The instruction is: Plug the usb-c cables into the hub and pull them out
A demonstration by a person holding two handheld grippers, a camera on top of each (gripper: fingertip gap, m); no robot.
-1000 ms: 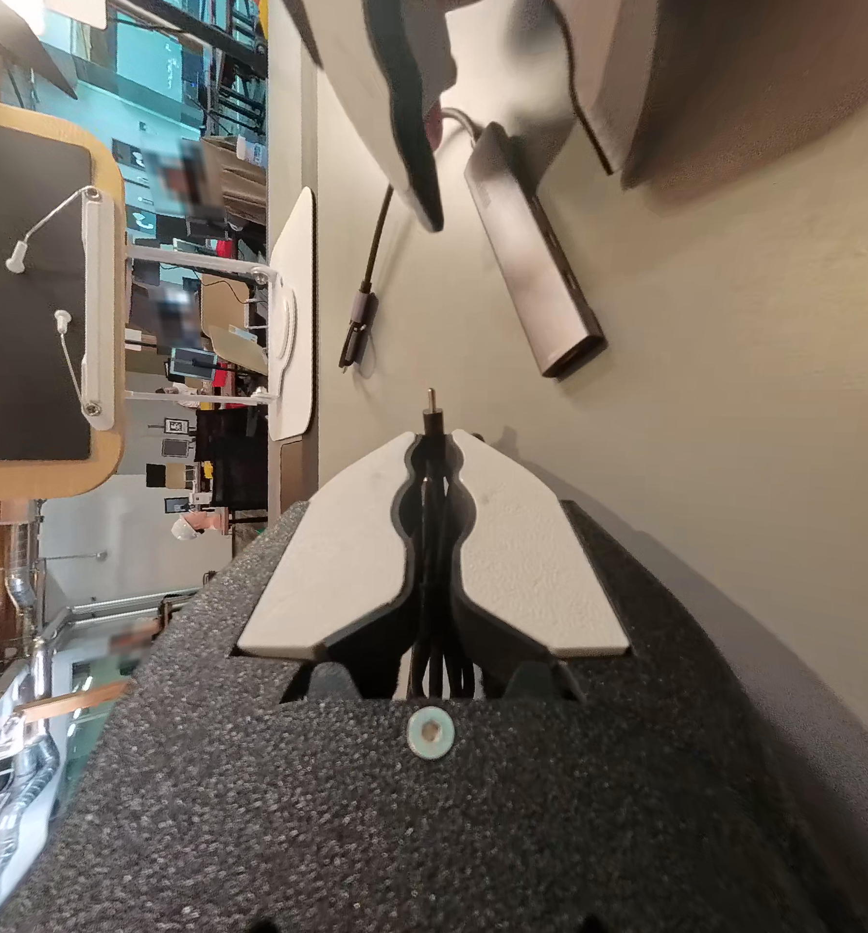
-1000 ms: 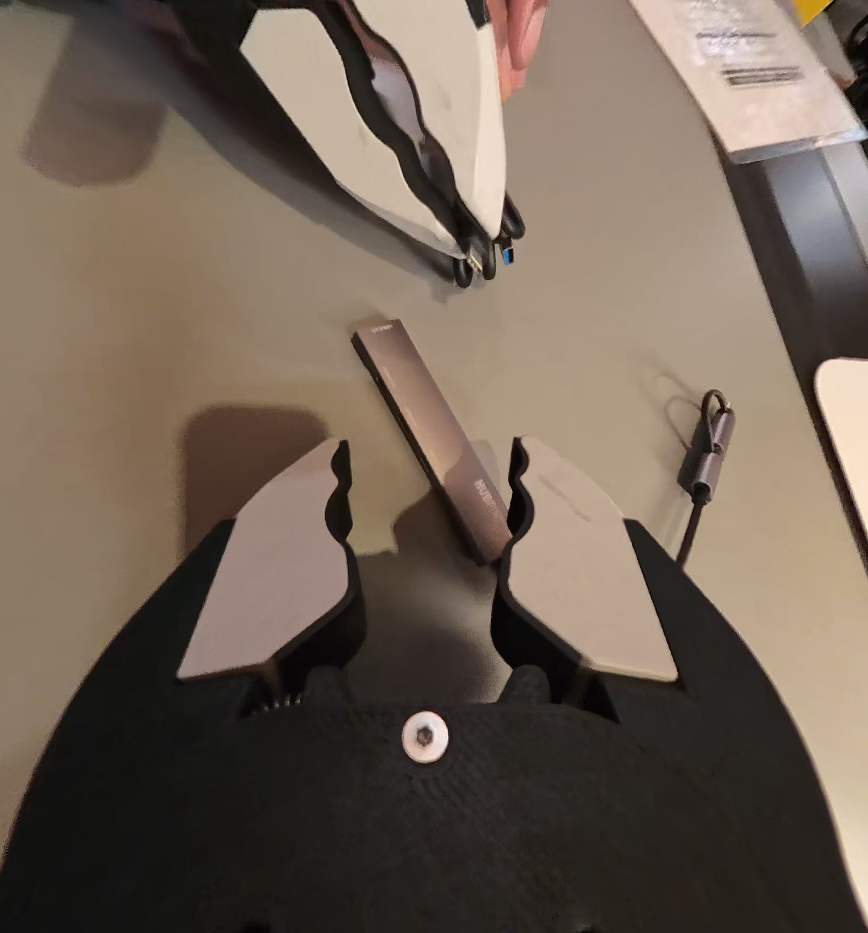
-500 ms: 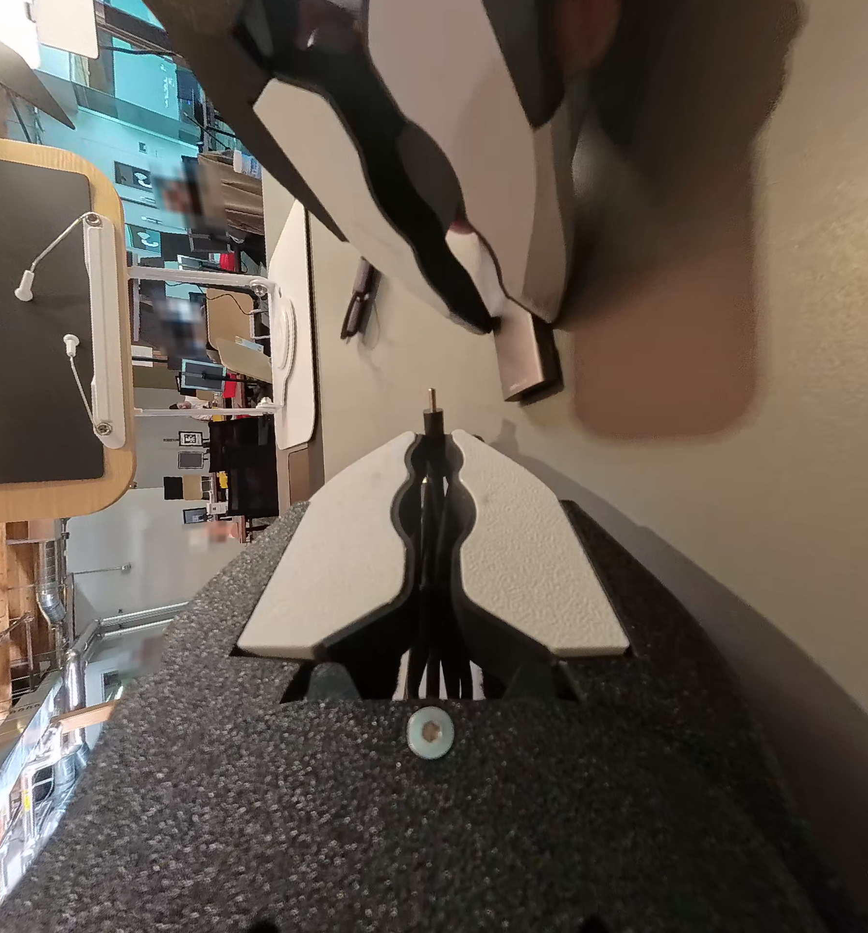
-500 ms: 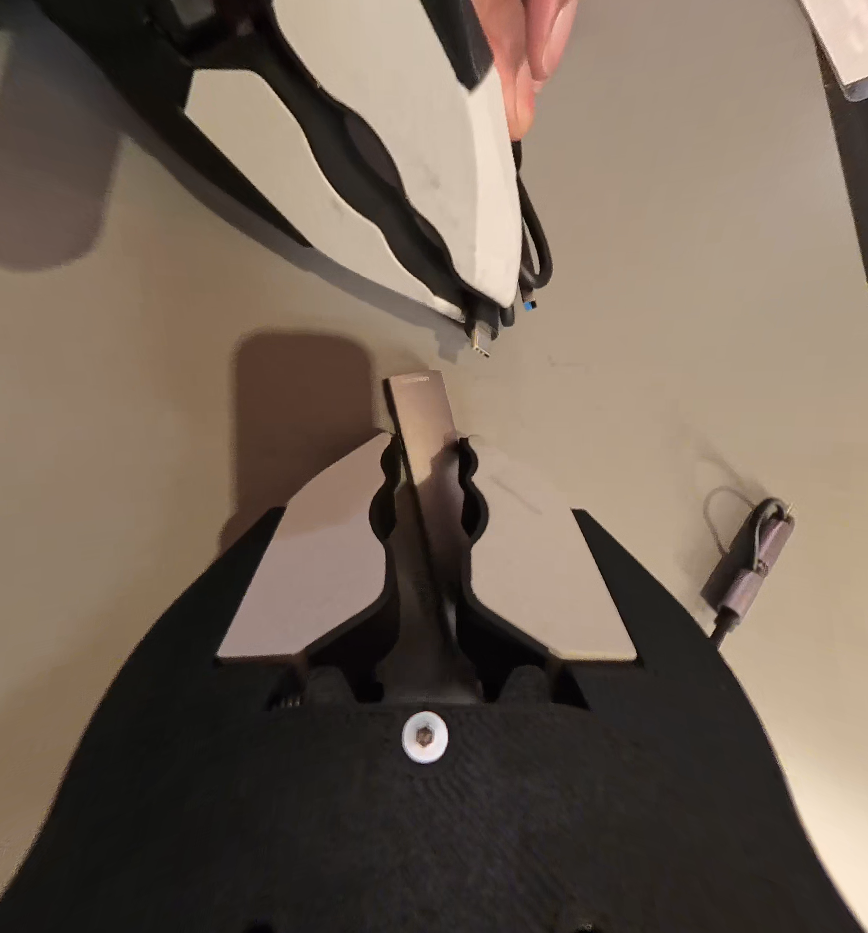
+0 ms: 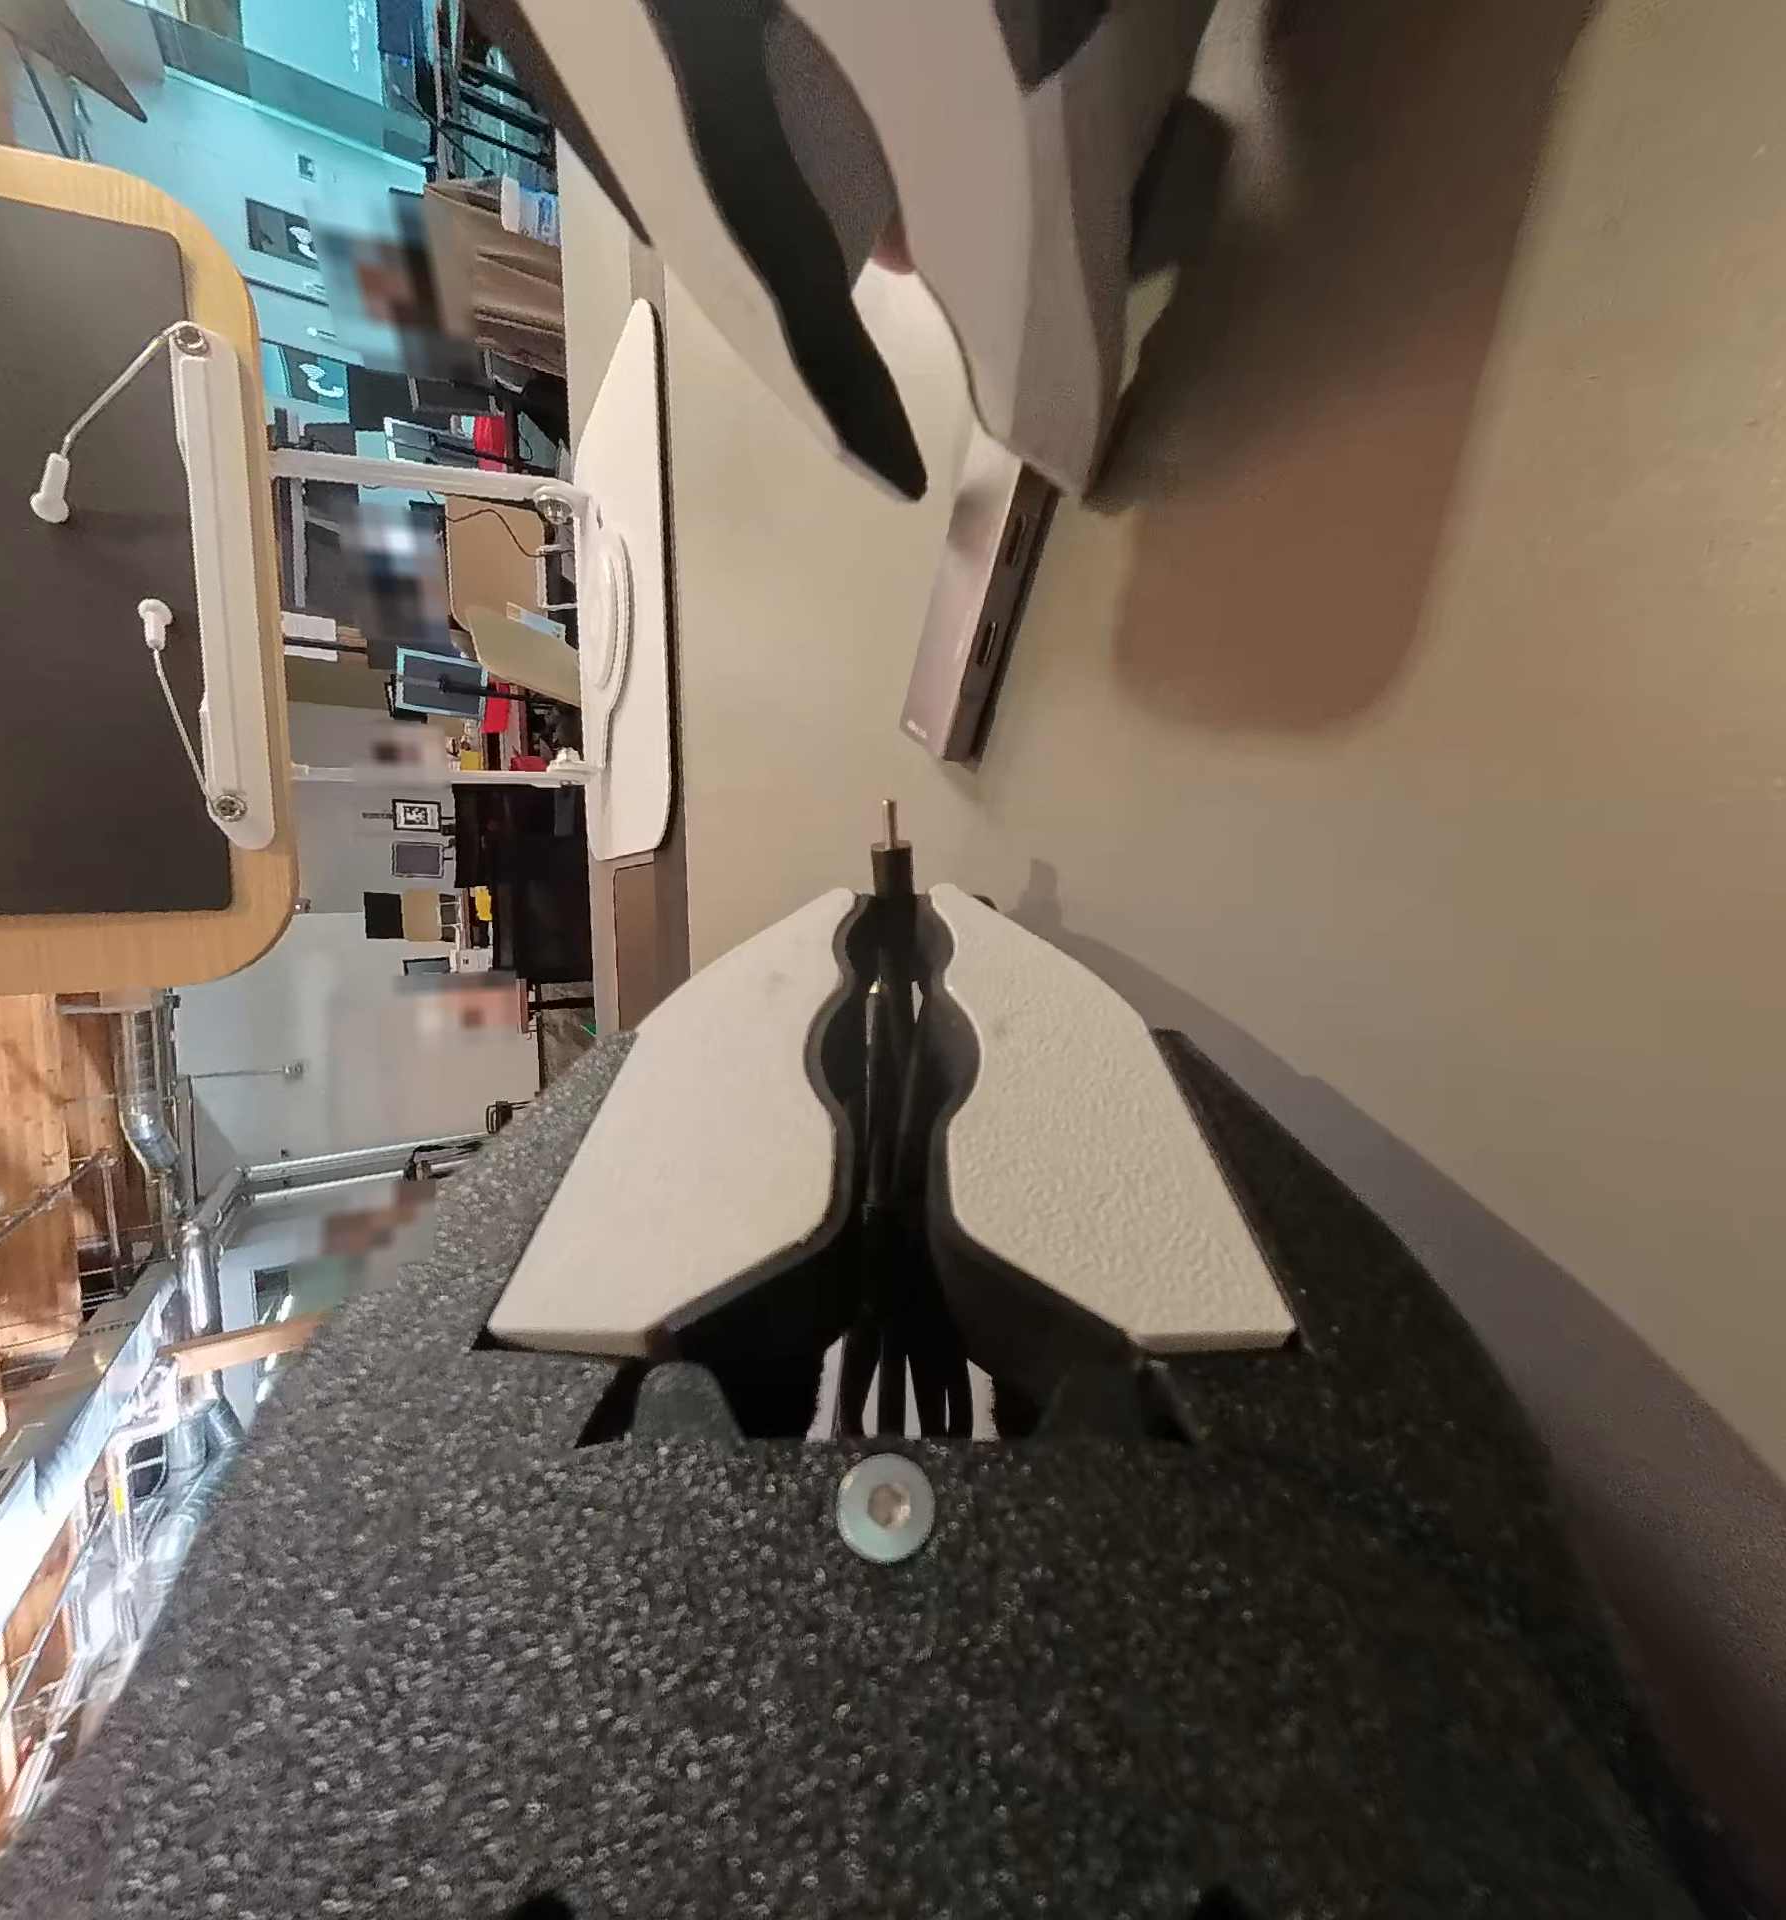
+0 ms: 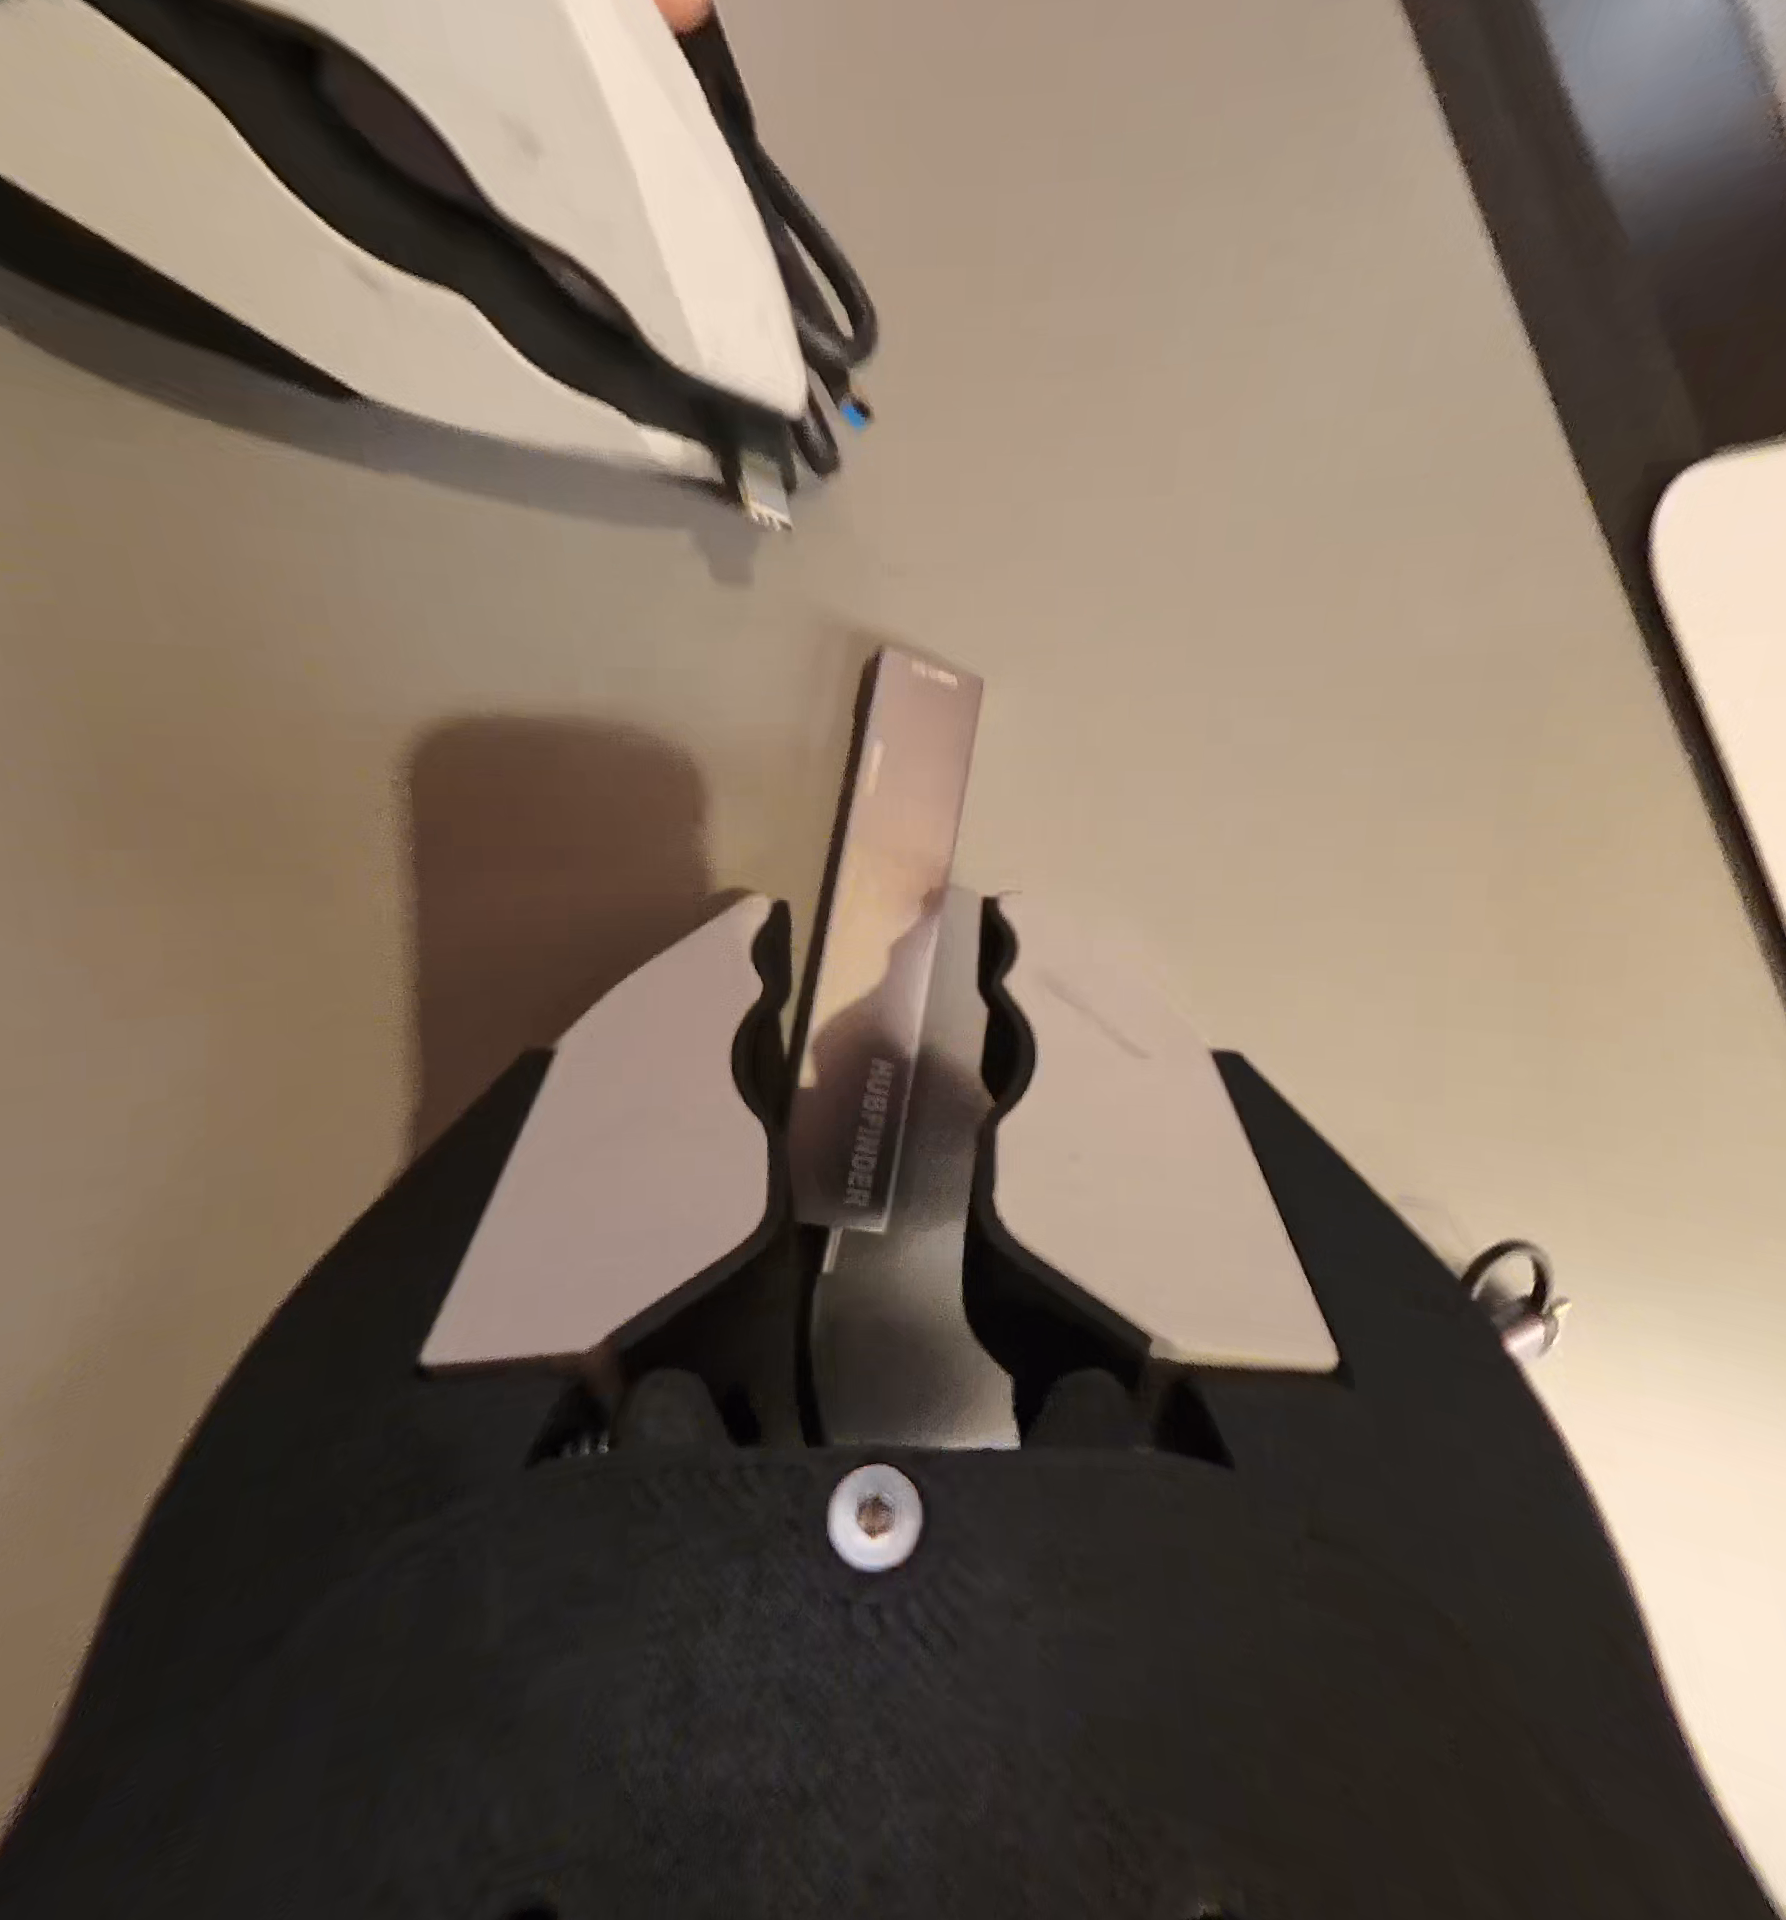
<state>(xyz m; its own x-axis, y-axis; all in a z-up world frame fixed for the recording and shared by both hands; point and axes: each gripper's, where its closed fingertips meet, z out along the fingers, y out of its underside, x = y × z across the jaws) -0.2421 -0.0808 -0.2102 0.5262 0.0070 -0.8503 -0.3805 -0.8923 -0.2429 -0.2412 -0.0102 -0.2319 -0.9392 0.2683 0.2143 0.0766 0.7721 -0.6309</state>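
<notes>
Your right gripper (image 6: 884, 914) pinches the slim dark-grey metal hub (image 6: 894, 935); your left gripper (image 5: 891, 902) is pressed together on a bundle of thin black cables (image 5: 894, 1091).

Right wrist view: the hub stands tilted on edge between your fingers, far end sticking out over the beige tabletop (image 6: 1232, 520). The left gripper sits far left, cable plugs poking past its tips, one silver, one blue-tipped, apart from the hub's far end. A small grey adapter plug (image 6: 1517, 1320) lies near right, a white pad (image 6: 1782, 727) further right. Left wrist view alone shows the hub's port side (image 5: 1003, 582) facing you and one silver plug tip (image 5: 887, 821) ahead of your closed fingers; it's rolled sideways, with blurred background clutter on its left.
</notes>
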